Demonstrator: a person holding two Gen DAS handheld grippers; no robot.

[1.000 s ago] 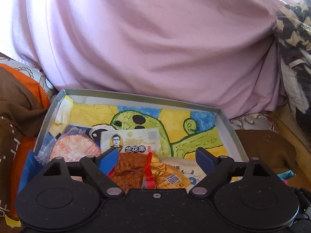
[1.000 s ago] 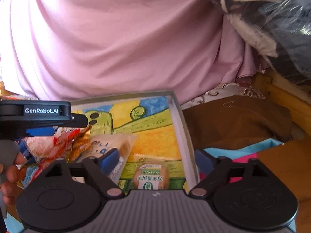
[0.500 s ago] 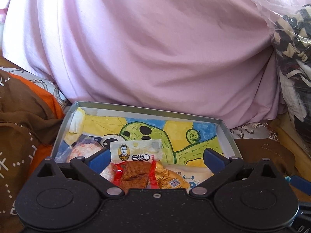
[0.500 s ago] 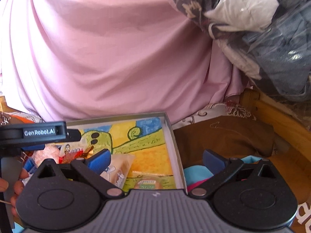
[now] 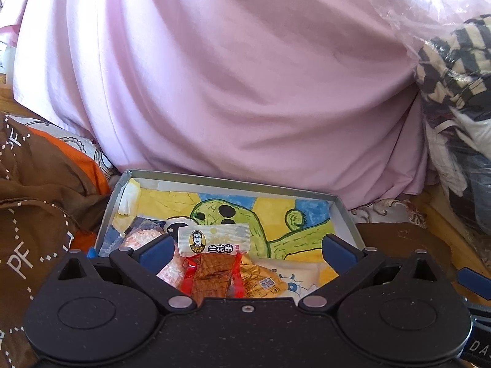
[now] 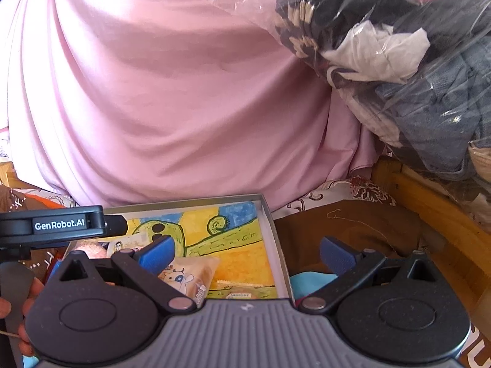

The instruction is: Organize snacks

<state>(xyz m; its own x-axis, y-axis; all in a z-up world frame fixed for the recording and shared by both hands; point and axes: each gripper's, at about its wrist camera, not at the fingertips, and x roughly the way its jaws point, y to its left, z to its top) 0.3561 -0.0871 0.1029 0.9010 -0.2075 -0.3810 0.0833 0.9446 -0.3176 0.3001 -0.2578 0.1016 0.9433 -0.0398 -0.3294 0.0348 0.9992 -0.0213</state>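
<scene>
Shallow grey box (image 5: 343,214), base lined with a painted green cactus picture, held the snacks: a red-and-white packet of brown dried strips (image 5: 213,263) at the 6 o'clock edge of the left wrist view, a pink round packet (image 5: 142,234) at its 9 o'clock, a gold packet (image 5: 260,279) and a cream packet with a blue cartoon (image 5: 302,277) at its 3 o'clock. Left gripper (image 5: 247,250): fingers spread wide, released, nothing between them. Right gripper (image 6: 245,254): likewise spread and empty, set over the box's right wall (image 6: 277,254). Against the views of a second earlier, both grippers had drawn up and back from the box, whose contents now showed lower and smaller; the red-and-white packet lay where it had been. Judged: a placement finished, the grippers withdrawing, the box nearly stocked. A small round packet (image 6: 242,295) at the near edge was mostly hidden. Surface: brown printed cloth (image 5: 36,208) at 9 o'clock, further brown cloth (image 6: 353,233) at 3 o'clock, wooden frame (image 6: 435,211) beyond. Room: pink sheet (image 5: 230,76) at 12 o'clock; clothes in clear plastic (image 6: 399,61) at 2 o'clock.
</scene>
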